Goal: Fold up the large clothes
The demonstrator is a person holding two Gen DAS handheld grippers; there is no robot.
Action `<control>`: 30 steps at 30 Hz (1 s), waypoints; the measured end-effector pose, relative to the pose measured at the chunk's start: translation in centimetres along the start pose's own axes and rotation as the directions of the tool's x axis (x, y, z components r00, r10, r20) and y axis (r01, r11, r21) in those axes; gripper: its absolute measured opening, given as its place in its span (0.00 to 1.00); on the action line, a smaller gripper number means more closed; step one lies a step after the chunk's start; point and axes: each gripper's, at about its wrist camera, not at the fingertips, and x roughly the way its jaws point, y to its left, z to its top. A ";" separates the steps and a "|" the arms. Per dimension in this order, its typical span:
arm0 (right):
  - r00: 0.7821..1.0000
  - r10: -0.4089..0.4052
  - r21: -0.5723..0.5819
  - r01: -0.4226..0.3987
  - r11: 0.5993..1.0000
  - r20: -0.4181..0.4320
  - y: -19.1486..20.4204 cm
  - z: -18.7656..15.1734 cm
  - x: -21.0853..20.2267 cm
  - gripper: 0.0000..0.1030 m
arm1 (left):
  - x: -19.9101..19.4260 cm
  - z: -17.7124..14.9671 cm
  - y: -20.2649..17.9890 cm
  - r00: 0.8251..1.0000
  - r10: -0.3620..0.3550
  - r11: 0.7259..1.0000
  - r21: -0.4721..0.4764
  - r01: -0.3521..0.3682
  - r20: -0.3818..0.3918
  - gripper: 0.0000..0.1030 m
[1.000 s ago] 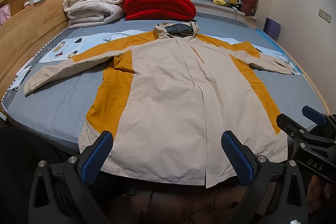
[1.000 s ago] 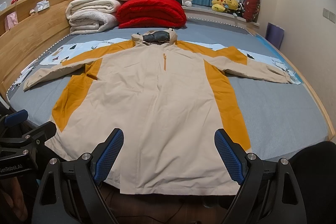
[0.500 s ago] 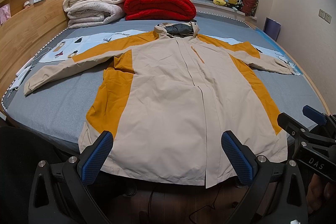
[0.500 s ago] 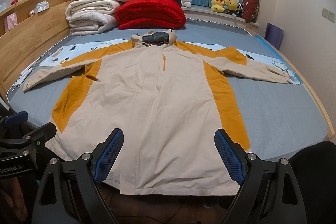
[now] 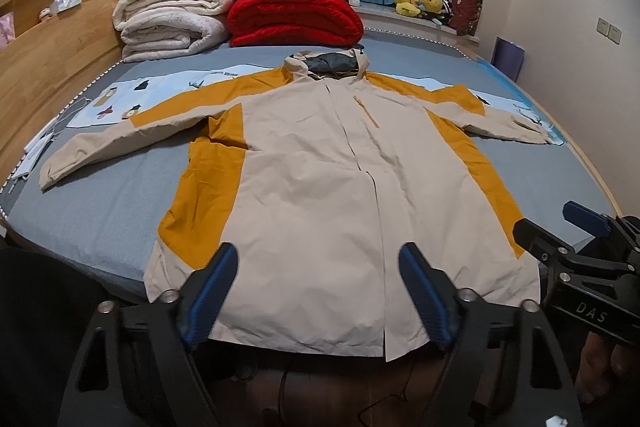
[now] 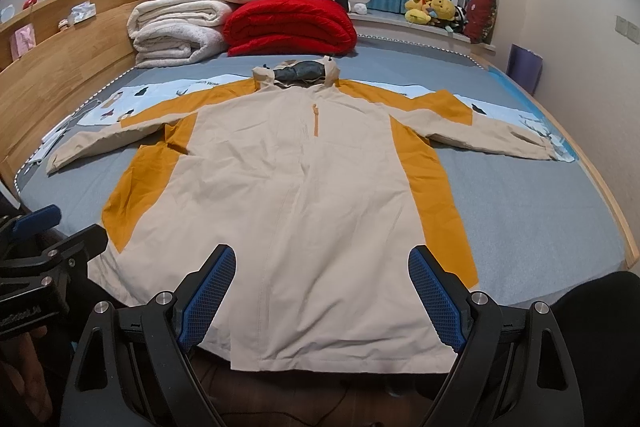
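A: Jacket, beige with mustard-orange panels and a hood [image 5: 320,163], lies flat and face up on the grey-sheeted bed [image 5: 100,211], sleeves spread out, hem at the near edge.

B: And the grippers?

A: Left gripper [image 5: 320,291] hovers above the hem; its jaws have just been closing but remain apart, with nothing between them. Right gripper [image 6: 320,291] hovers alongside, blue pads [image 6: 436,297] spread wide, empty.

B: Behind?

A: Folded red quilt [image 5: 294,17] beside rolled white blankets [image 5: 172,23].

Left gripper [image 5: 316,291], closing, empty, above spread jacket [image 5: 320,187].
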 end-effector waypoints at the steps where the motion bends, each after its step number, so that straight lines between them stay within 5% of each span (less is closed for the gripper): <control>1: 1.000 0.006 -0.001 -0.006 1.000 -0.003 0.0 0.0 0.0 0.86 | -0.1 0.0 -0.1 1.000 -0.002 1.000 0.003 0.002 0.003 0.67; 7: 1.000 0.012 0.009 -0.012 1.000 -0.006 -0.2 0.1 0.0 0.85 | -0.4 0.0 -1.0 1.000 -0.021 0.999 0.031 0.021 0.004 0.39; 12: 0.998 0.053 0.047 -0.051 0.998 -0.042 -0.9 0.0 0.5 0.78 | -0.8 0.3 -1.3 1.000 -0.030 0.998 0.062 0.030 0.002 0.26; 17: 0.992 0.098 0.083 -0.091 0.992 -0.081 -1.4 -0.1 1.0 0.58 | -1.9 2.3 -0.5 1.000 -0.011 1.000 0.025 0.010 0.008 0.25; 26: 0.970 0.217 0.084 -0.208 0.974 -0.109 0.0 0.1 2.3 0.56 | 0.3 8.2 3.0 0.991 0.078 0.997 -0.032 -0.075 0.109 0.25; 30: 0.972 0.208 0.073 -0.201 0.977 -0.108 0.0 1.4 2.8 0.46 | 2.7 12.6 6.0 0.979 0.109 0.993 -0.053 -0.101 0.170 0.25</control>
